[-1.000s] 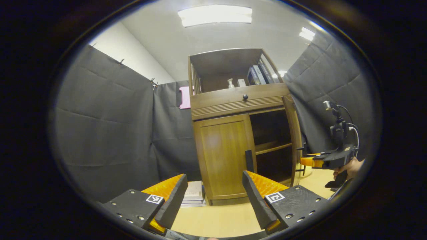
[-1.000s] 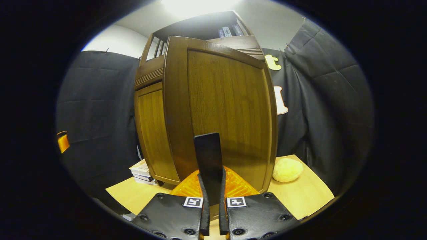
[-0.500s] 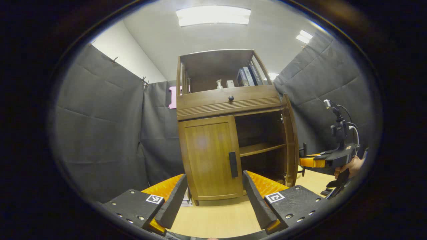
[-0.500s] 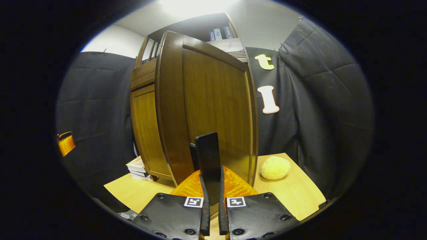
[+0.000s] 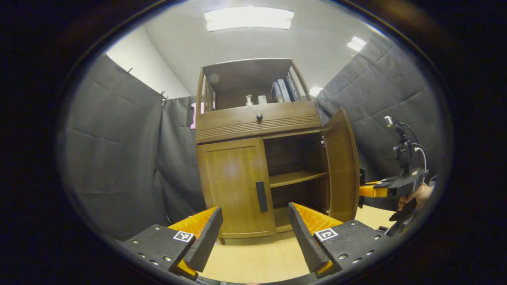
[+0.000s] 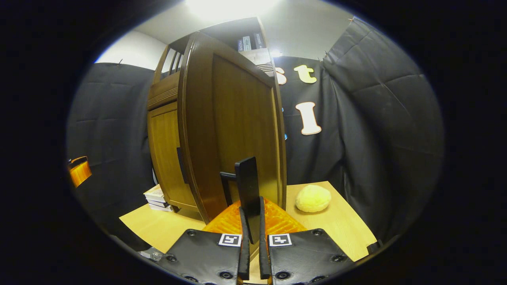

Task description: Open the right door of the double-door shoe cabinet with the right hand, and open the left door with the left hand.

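Observation:
A brown wooden shoe cabinet (image 5: 257, 118) stands ahead on a pale table. Its left door (image 5: 233, 182) is shut, with a dark vertical handle (image 5: 261, 196) at its right edge. My left gripper (image 5: 253, 233) is open just in front of and below that handle, touching nothing. The right door (image 5: 343, 166) is swung wide, showing an inner shelf (image 5: 293, 178). In the right gripper view, my right gripper (image 6: 251, 237) is shut on the right door's dark handle (image 6: 248, 186), with the door panel (image 6: 233, 130) close ahead. A hand (image 5: 416, 196) holds that gripper at the right.
A yellow sponge-like ball (image 6: 313, 198) lies on the table right of the open door. Stacked books (image 6: 156, 196) lie left of the cabinet. Books (image 5: 282, 91) and small bottles sit on the top shelf, above a drawer knob (image 5: 259, 117). Black cloth walls surround the booth.
The right door has swung further open with my right gripper on its handle. My left gripper has shifted right, so the left door's handle now sits between its fingers in the view.

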{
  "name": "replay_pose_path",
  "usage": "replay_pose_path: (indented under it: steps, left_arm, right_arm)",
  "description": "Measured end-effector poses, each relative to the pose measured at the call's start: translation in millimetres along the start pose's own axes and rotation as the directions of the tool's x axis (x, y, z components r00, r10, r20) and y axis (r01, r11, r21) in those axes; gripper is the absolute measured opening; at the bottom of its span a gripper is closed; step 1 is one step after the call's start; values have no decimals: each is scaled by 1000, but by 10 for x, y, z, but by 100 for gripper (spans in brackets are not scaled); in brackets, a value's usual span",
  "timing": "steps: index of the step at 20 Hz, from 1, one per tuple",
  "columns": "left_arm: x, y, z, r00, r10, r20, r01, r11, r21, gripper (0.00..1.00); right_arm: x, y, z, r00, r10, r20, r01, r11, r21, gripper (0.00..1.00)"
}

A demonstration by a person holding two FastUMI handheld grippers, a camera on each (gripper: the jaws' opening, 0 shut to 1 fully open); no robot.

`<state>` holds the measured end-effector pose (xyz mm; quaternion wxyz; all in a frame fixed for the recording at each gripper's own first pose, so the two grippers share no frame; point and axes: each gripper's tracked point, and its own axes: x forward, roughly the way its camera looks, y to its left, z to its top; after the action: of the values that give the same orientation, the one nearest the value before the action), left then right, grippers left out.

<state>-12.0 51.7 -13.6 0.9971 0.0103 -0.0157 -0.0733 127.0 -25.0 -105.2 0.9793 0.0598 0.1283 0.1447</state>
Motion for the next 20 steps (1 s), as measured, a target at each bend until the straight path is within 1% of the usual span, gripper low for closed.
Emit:
replay_pose_path:
  steps: [2,3,4,5,6,7,9,10,11,12,13,14,15,16,20]
  left_arm:
    - [26,-110,6,1000,-8,1,8,1000,2,96]
    - [44,-181,14,1000,-12,-1,12,1000,2,96]
    - [56,-238,6,1000,-17,-3,17,1000,1,96]
    - [67,-282,6,1000,-20,-5,20,1000,3,96]
    - [90,-299,2,1000,-23,-5,23,1000,6,96]
    - [116,-335,6,1000,-27,-6,27,1000,6,96]
    - [167,-407,8,999,-37,-8,37,999,4,96]
    - [194,-421,0,999,-42,-9,42,999,4,96]
    - [224,-439,-4,999,-45,-9,45,999,7,96]
    - [243,-450,-6,999,-48,-8,48,999,8,96]
    - [271,-468,-10,999,-52,-9,52,999,10,96]
    - [284,-478,-17,998,-56,-8,56,998,11,96]
    - [309,-479,-11,998,-57,-6,57,998,16,96]
    - [325,-464,-14,998,-56,-5,56,998,21,96]
    - [441,-408,-18,998,-56,-2,56,998,12,96]
  right_arm:
    - [-31,-69,-21,1000,-4,1,4,1000,3,11]
    - [-35,-121,-25,1000,-8,4,8,1000,2,8]
    - [-48,-174,-28,1000,-11,4,11,1000,1,8]
    - [-57,-221,-42,1000,-13,5,13,1000,3,11]
    - [-65,-272,-40,1000,-13,5,13,1000,6,7]
    - [-69,-323,-40,1000,-15,6,15,1000,8,11]
    - [-82,-436,-55,1000,-27,9,27,1000,5,11]
    - [-86,-493,-51,999,-36,9,36,999,1,7]
    - [-81,-545,-54,999,-45,10,45,999,-4,11]
    - [-80,-602,-45,998,-55,9,56,998,-8,7]
    - [-79,-649,-45,998,-69,10,69,998,-8,5]
    - [-75,-716,-39,996,-85,12,85,996,-6,10]
    - [-70,-762,-28,995,-93,17,94,996,-4,6]
    - [-88,-757,-30,996,-84,14,84,996,7,4]
    - [-117,-754,-67,995,-95,19,95,996,2,5]
